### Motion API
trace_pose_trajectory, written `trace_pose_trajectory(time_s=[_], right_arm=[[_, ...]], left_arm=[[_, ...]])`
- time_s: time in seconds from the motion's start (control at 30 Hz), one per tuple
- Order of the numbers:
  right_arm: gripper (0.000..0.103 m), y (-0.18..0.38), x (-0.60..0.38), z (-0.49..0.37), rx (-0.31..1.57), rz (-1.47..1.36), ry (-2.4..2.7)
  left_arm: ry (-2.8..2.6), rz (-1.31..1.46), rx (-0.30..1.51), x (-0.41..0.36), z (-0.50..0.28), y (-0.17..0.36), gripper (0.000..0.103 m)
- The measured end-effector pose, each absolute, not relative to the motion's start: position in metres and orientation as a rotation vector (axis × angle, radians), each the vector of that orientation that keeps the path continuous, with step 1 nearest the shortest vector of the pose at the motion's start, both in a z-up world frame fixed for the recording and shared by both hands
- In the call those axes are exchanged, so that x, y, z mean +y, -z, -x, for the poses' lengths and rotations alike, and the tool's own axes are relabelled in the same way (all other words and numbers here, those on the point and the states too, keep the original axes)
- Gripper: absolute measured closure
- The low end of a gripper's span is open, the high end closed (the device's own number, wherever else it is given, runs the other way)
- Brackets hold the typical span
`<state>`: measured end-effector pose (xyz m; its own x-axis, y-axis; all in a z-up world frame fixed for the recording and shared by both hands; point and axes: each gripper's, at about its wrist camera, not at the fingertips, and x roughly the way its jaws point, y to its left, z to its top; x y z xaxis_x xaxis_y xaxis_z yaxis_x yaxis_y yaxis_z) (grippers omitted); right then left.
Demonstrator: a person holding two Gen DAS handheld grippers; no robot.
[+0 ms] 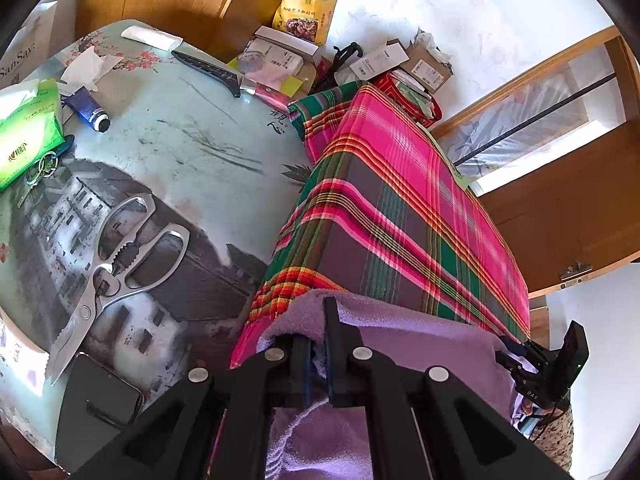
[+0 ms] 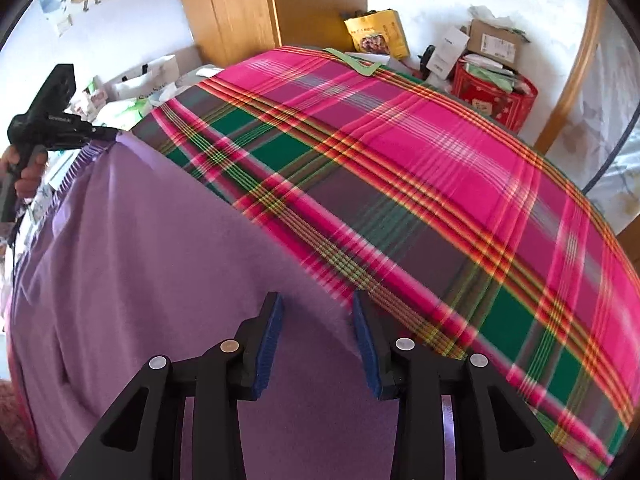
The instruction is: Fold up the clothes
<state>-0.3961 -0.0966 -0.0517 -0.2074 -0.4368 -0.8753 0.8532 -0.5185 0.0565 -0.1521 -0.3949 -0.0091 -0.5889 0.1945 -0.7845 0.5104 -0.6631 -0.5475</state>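
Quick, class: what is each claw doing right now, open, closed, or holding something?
Left claw: closed on the edge of the purple garment.
Right claw: open, pads apart over the purple garment, gripping nothing.

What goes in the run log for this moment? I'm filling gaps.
left gripper: shut on purple garment | right gripper: open over garment | surface: plaid cloth

The plaid cloth [image 2: 400, 184] lies bare and passable far of the purple garment [image 2: 160, 280]; scissors [image 1: 120, 248], a phone [image 1: 96, 396] and tissues [image 1: 28, 132] crowd the table [image 1: 208, 148] to its left.
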Motion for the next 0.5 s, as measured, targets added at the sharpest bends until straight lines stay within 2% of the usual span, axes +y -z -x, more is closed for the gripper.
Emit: trace_pose_trajectory(time_s=[0.03, 0.07, 0.13, 0.5], right_arm=[[0.07, 0.051, -0.096, 0.395, 0.568, -1.137, 1.851], [0.085, 0.051, -0.096, 0.393, 0.568, -1.138, 1.854], [0.098, 0.049, -0.099, 0.385, 0.599, -1.124, 1.855], [0.099, 0.02, -0.108, 0.4, 0.626, -0.96, 2.18]], left_arm=[[2.357, -1.306, 1.173, -0.394, 0.152, 0.009, 0.098], [2.355, -1.304, 1.169, -0.394, 0.152, 0.008, 0.098], [2.357, -1.298, 1.157, -0.392, 0.152, 0.006, 0.098], [2.369, -1.26, 1.132, -0.391, 0.162, -0.003, 0.098]])
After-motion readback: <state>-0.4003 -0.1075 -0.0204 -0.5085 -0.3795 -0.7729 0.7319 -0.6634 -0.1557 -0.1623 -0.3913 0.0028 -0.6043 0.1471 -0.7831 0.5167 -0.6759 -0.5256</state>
